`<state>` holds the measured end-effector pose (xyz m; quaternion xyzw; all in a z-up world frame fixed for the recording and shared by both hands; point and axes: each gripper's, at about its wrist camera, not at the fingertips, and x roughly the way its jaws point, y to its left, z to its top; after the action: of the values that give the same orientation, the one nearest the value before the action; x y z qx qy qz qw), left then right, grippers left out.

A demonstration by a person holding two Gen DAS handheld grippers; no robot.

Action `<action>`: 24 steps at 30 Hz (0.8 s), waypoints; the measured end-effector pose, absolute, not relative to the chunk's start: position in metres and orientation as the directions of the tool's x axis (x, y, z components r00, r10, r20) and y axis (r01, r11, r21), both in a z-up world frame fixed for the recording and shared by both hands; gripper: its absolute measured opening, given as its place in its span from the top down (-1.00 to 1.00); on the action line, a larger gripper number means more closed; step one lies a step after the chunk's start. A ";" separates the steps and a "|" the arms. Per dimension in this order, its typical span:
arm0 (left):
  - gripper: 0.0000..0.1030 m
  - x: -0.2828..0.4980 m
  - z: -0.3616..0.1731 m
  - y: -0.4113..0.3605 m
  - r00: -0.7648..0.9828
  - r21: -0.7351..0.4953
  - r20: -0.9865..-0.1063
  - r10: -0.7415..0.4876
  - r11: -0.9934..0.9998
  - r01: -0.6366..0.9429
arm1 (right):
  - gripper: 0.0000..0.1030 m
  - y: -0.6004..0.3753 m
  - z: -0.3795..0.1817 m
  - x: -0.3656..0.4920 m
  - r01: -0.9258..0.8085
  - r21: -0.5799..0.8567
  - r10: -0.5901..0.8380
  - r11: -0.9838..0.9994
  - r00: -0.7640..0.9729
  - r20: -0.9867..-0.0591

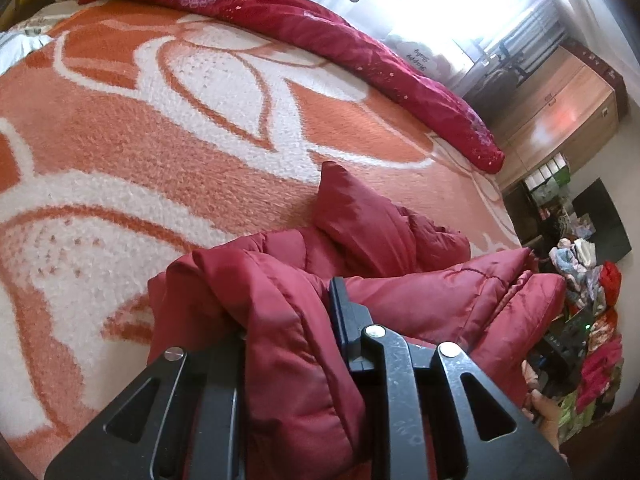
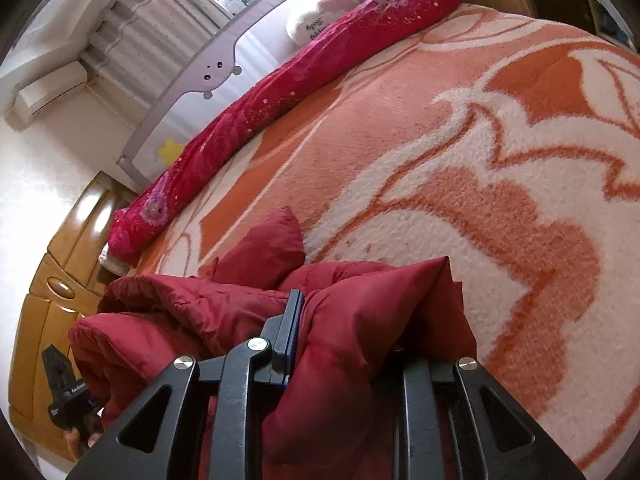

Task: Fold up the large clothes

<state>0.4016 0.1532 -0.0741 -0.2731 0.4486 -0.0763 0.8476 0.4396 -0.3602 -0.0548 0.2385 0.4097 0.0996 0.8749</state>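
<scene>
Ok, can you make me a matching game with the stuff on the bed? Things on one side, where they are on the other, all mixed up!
Things:
1. dark red puffy jacket
2. rolled bright red quilt
3. orange and white blanket
4. wooden cabinet

Places:
A. spread over the bed
B. beside the bed
C. along the bed's far edge
D. pinched in both hand-held grippers

Pairs: 1-D, 2-C, 3-A, 4-B

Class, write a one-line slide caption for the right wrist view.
Right gripper clamps a red jacket above an orange-and-white blanket.
</scene>
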 end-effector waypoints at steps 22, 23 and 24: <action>0.10 0.318 0.004 0.103 0.628 -0.465 -0.644 -0.436 0.876 0.132 | 0.61 -0.351 -0.073 0.468 0.066 0.452 0.310 0.890 0.641 -0.703; 0.10 0.321 -0.002 0.087 0.606 -0.450 -0.660 -0.443 0.880 0.154 | 0.61 -0.351 -0.072 0.469 0.064 0.449 0.309 0.891 0.640 -0.704; 0.10 0.322 -0.009 0.077 0.588 -0.440 -0.676 -0.444 0.883 0.162 | 0.61 -0.351 -0.070 0.469 0.063 0.447 0.308 0.892 0.640 -0.704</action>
<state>0.3220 0.0773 -0.0088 -0.1682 0.4193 -0.1733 0.8751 0.4687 -0.3508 -0.0705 0.2214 0.4185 0.0697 0.8780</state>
